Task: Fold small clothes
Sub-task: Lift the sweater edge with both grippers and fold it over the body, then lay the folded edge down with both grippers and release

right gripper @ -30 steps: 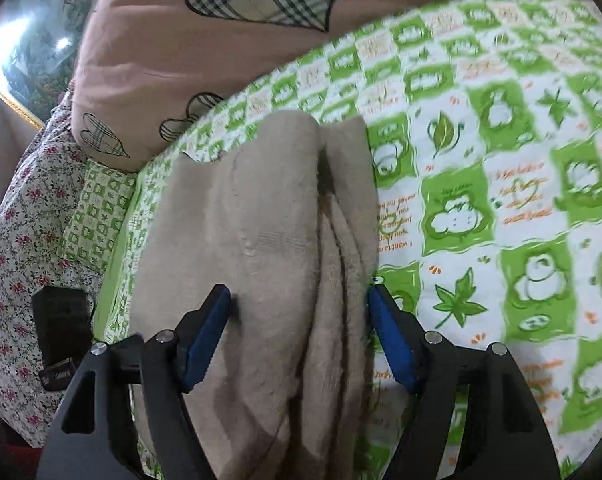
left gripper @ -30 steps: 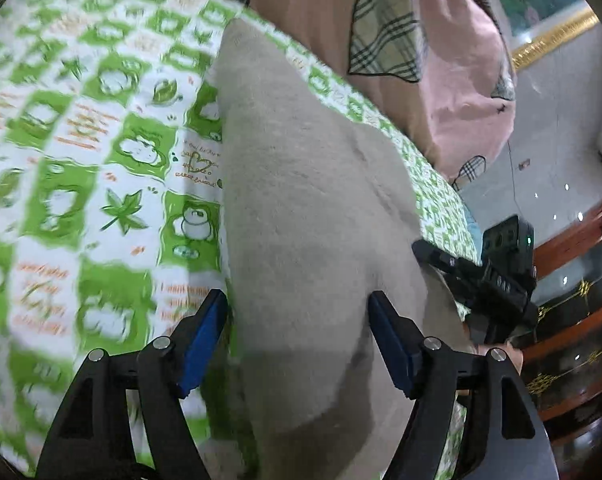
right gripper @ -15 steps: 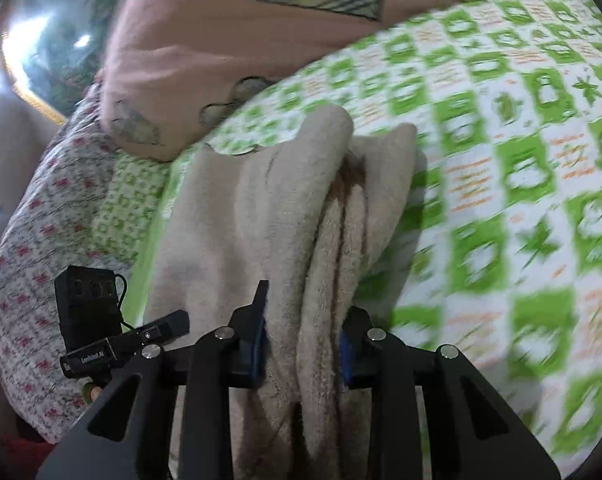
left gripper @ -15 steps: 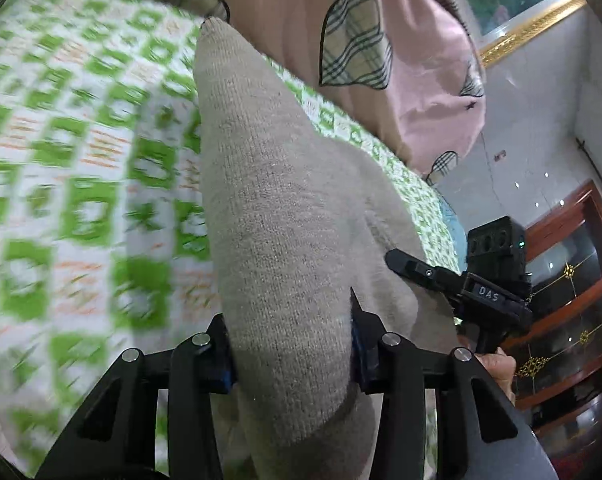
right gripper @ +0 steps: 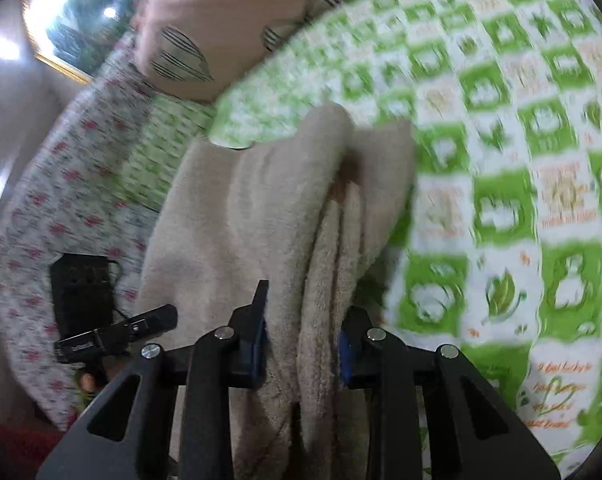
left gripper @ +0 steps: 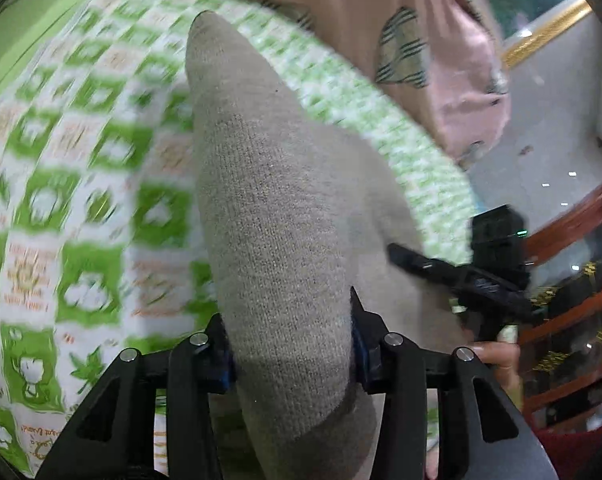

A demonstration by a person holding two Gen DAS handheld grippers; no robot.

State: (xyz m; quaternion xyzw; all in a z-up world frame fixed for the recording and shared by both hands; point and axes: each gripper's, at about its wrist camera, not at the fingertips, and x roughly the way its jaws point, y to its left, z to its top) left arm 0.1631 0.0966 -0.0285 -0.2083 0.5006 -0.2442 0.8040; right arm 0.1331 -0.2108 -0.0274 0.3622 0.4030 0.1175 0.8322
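Cloth (left gripper: 277, 216), beige, is clamped by the left gripper (left gripper: 291, 354) and the right gripper (right gripper: 301, 344), above the green sheet (right gripper: 501, 168). Orange lettering is printed on the sheet, too blurred to read.

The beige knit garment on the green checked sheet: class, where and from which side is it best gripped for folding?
Grip the beige knit garment at its near edge, one corner per tongs, coming from the person's side. It stretches away across the green checked sheet, so the near edge is easiest to reach. Both the left tongs and right tongs hold it so, pinching bunched layers.
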